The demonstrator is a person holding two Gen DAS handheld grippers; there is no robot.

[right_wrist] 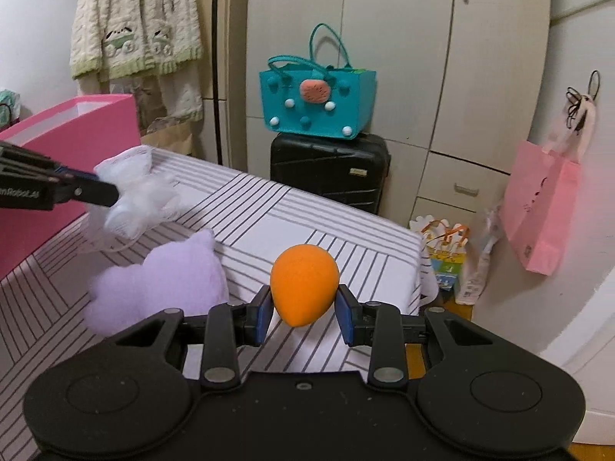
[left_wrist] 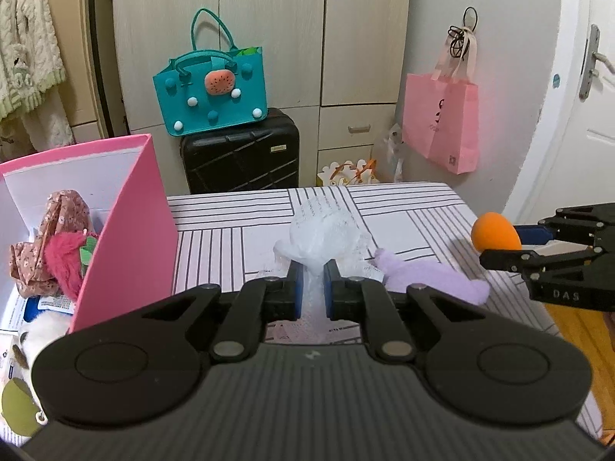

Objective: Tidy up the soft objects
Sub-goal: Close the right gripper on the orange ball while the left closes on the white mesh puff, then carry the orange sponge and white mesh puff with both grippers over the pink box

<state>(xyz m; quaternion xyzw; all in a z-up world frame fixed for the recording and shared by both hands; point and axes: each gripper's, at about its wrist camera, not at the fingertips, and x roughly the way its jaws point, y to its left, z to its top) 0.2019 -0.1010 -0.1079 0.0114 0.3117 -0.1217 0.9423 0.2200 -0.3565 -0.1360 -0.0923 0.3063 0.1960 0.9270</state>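
My left gripper (left_wrist: 312,272) is shut on a white mesh puff (left_wrist: 326,238), pinching its lower end between the blue pads just above the striped tablecloth (left_wrist: 403,207). The right wrist view shows the same left gripper (right_wrist: 103,192) and white puff (right_wrist: 142,199) at the left. My right gripper (right_wrist: 303,299) is shut on an orange egg-shaped sponge (right_wrist: 303,280), held off the table near its right edge. A lilac plush (right_wrist: 165,280) lies on the cloth between the two grippers. At the left stands an open pink box (left_wrist: 127,230) holding a floral cloth piece (left_wrist: 57,223) and a red fuzzy toy (left_wrist: 65,261).
Behind the table a teal felt bag (left_wrist: 215,92) sits on a black suitcase (left_wrist: 242,161) in front of wardrobe doors. A pink paper bag (left_wrist: 442,123) hangs on the right wall beside a white door (left_wrist: 576,115). Gift bags (right_wrist: 446,253) stand on the floor past the table's far corner.
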